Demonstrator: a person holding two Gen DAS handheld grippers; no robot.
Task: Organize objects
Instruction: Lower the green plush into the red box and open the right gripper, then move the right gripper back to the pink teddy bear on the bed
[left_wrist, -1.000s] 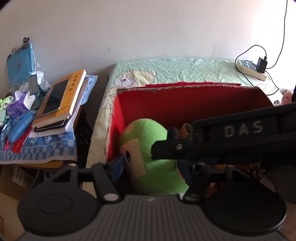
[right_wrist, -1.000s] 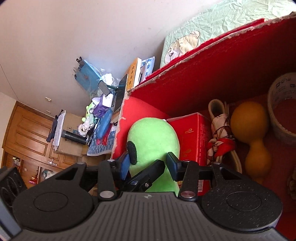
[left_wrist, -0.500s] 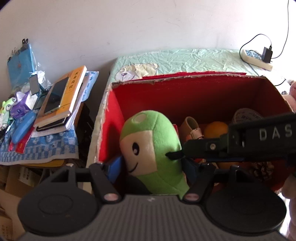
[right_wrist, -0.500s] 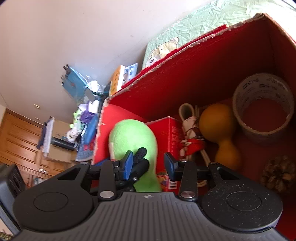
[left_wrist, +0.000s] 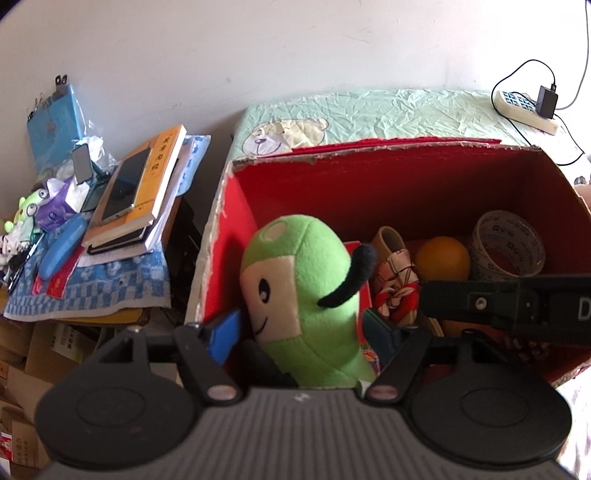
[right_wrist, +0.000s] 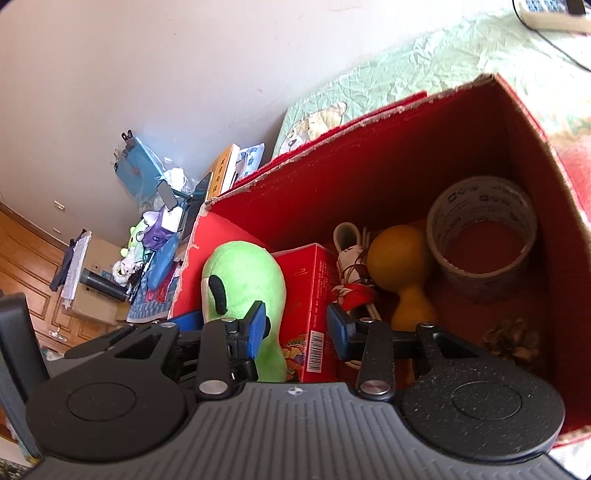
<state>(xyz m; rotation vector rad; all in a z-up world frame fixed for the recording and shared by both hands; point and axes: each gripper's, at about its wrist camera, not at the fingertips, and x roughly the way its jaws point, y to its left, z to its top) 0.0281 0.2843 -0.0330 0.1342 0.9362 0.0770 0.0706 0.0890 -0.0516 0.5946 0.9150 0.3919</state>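
Left wrist view: your left gripper (left_wrist: 301, 334) hangs over the near left corner of the red cardboard box (left_wrist: 406, 184), its jaws having just been opening and now standing apart on either side of the green plush toy (left_wrist: 306, 295), the blue pad (left_wrist: 225, 334) on the left clear of the fabric; whether the far pad touches the toy cannot be told. The toy stands upright against the box's left wall, face toward the camera, one black antenna curling to the right. Just beyond it, to the right of your jaws, lie a small red carton (right_wrist: 314, 291), a knotted red-and-white cloth bundle (left_wrist: 397, 291), an orange gourd (left_wrist: 443, 258) and, farther right, a roll of printed tape (left_wrist: 508, 245). Your right gripper (right_wrist: 297, 330) enters the left view as a dark bar from the right edge; in its own camera its jaws, which have just been closing, stand at a middling gap with nothing pinched, the green toy behind the left pad and the red carton seen through the gap. A pine cone (right_wrist: 511, 341) sits low at the right of those jaws, near the box's right wall. Beyond the box, a green bear-print cloth (left_wrist: 369, 114) carries a power strip (left_wrist: 524, 109); off to the left, a side table holds books (left_wrist: 147, 184) with a phone on top.
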